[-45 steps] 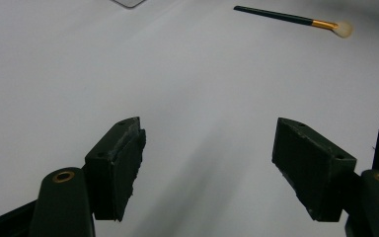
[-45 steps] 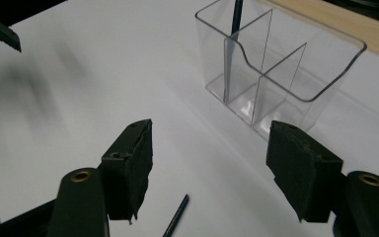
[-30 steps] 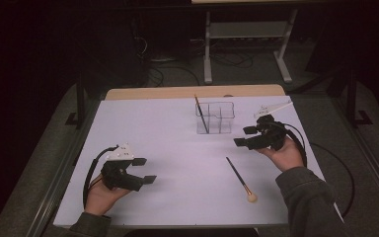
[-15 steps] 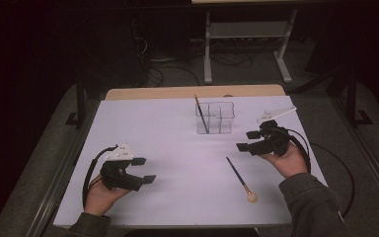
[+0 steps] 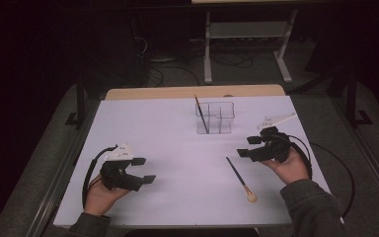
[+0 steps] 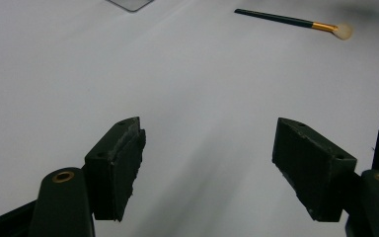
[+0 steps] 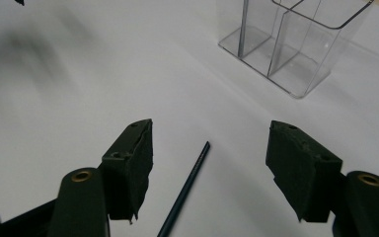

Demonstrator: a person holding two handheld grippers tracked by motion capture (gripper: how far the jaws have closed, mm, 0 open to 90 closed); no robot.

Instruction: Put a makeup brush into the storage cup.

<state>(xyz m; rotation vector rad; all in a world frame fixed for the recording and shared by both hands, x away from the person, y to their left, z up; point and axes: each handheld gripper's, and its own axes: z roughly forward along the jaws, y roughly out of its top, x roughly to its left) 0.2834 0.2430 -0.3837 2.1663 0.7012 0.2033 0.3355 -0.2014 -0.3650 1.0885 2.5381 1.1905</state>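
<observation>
A dark-handled makeup brush [image 5: 241,178] with a cream bristle tip lies flat on the white table sheet [image 5: 168,128], right of centre. My right gripper [image 5: 249,146] hovers just beyond its handle end, open and holding nothing. In the right gripper view the handle [image 7: 187,190] points up between the spread jaws of the right gripper [image 7: 212,168]. My left gripper [image 5: 143,170] rests open at the near left, also holding nothing. From the left gripper [image 6: 217,163] the brush [image 6: 286,19] lies far off. A clear divided holder [image 5: 215,117] stands at the far centre, with a second brush [image 5: 201,114] leaning in its left cell.
The clear holder [image 7: 296,44] stands close beyond the right gripper's jaws. A strip of wooden tabletop [image 5: 192,92] shows past the sheet's far edge. Behind the table stand a metal frame [image 5: 246,44] and floor cables. Dark floor lies on both sides.
My right hand has drifted a little toward the near edge, closer to the lying brush. The left hand, the brushes and the holder have stayed put.
</observation>
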